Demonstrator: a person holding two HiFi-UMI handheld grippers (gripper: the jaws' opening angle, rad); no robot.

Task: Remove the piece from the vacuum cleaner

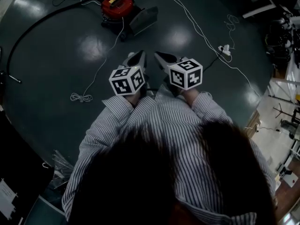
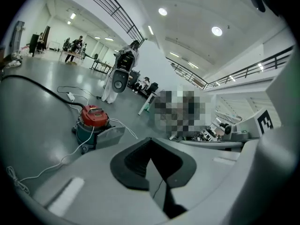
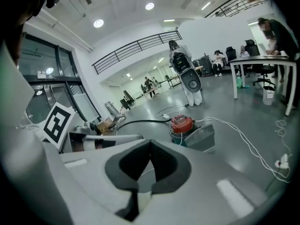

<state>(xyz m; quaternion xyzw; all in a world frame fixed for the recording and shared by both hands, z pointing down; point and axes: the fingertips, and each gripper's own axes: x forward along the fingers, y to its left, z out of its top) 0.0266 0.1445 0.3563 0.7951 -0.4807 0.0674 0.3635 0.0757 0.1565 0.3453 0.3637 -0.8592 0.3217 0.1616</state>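
Facing the job – head view: a person (image 1: 159, 125) in a striped shirt stands on the dark floor (image 1: 56, 78) with a tool in each hand, both aimed at the far side of the room.
Vacuum cleaner, head view: the vacuum cleaner (image 1: 116, 6), red on top, sits on the floor far ahead and a little to the left, well apart from both tools.
Grey piece, head view: a flat grey piece (image 1: 143, 19) rests against the cleaner's right side.
Hose and cable, head view: a black hose (image 1: 37, 26) curves away to the left. A white cable (image 1: 104, 60) runs from the cleaner toward the near side and ends in a small coil.
Tools, head view: the left gripper (image 1: 137, 58) and the right gripper (image 1: 165, 58) are held out side by side, near each other, over bare floor.
Left gripper view: the left gripper (image 2: 151, 139) is clenched, its tips meeting with nothing between them. The vacuum cleaner (image 2: 92, 117) is far off to the left of the jaws, with the grey piece (image 2: 108, 136) on its near right side. A tall white machine (image 2: 123, 76) stands farther back.
Right gripper view: the right gripper (image 3: 150, 142) is clenched too – tips together and empty. The vacuum cleaner (image 3: 180, 124) is just right of the jaw line and far off, with the grey piece (image 3: 202, 137) leaning at its right. The black hose (image 3: 136, 122) trails left, and a table (image 3: 262, 58) stands at the far right.
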